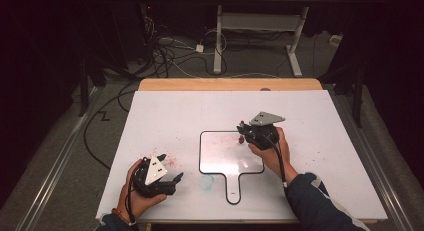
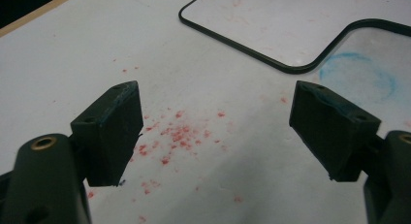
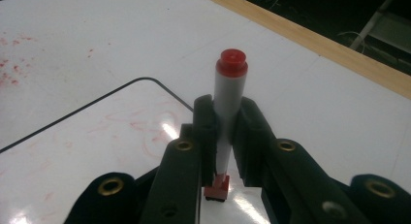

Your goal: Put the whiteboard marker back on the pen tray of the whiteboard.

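Observation:
A small handled whiteboard [image 1: 220,153] with a black rim lies flat in the middle of the white table sheet, smeared with faint red marks. My right gripper [image 1: 243,133] hovers over its far right corner, shut on a red-capped white marker [image 3: 228,95]. The marker stands upright between the jaws, its tip down on the board [image 3: 97,136]. My left gripper [image 1: 170,167] rests near the front left of the table, open, with nothing between its fingers [image 2: 114,129]. The board's rim [image 2: 271,64] and handle show ahead of it.
Red specks [image 2: 177,134] dot the white sheet [image 1: 175,111] beneath the left gripper, and a faint blue ring [image 2: 358,76] marks the sheet beside the board's handle. A wooden table edge [image 1: 230,84] runs along the far side. Cables and a desk frame stand beyond.

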`<state>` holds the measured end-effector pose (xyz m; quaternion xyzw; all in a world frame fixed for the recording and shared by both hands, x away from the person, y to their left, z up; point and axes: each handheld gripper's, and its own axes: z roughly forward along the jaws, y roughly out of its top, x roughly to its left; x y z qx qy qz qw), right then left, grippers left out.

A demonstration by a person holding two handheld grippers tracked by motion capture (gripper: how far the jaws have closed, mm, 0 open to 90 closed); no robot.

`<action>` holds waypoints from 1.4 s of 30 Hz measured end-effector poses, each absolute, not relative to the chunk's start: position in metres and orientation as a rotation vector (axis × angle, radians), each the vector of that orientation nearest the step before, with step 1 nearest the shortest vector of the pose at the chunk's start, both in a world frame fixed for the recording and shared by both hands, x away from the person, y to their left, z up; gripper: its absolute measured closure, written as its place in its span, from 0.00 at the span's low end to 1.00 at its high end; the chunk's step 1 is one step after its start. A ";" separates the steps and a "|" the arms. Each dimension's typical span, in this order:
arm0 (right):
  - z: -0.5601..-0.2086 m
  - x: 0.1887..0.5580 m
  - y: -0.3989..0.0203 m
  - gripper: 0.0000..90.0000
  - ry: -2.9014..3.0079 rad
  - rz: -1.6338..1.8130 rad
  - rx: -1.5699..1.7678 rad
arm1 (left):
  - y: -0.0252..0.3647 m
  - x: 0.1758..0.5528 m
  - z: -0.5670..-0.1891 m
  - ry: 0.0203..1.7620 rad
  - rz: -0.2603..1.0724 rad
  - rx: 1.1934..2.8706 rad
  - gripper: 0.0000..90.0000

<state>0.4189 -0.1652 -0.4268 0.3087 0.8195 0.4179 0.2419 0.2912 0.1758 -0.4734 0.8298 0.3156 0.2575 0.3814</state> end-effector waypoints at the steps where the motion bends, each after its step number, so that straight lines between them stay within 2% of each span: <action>1: -0.427 0.420 -0.167 0.90 2.229 1.125 0.845 | 0.176 0.291 -0.473 0.796 0.665 2.119 0.21; 6: -0.426 0.437 -0.186 0.90 2.141 1.046 0.916 | 0.178 0.290 -0.472 0.806 0.655 2.104 0.21; 15: -0.426 0.431 -0.163 0.90 2.278 1.177 0.826 | 0.178 0.291 -0.472 0.803 0.653 2.108 0.21; 22: -0.426 0.446 -0.183 0.90 2.150 1.043 0.918 | 0.178 0.289 -0.472 0.801 0.652 2.108 0.21; 33: -0.429 0.431 -0.141 0.90 2.286 1.204 0.828 | 0.178 0.289 -0.471 0.797 0.652 2.106 0.21; 37: -0.426 0.438 -0.144 0.90 2.246 1.056 0.781 | 0.178 0.289 -0.471 0.794 0.652 2.105 0.21; 42: -0.427 0.440 -0.149 0.90 2.270 1.143 0.826 | 0.177 0.289 -0.471 0.783 0.654 2.115 0.21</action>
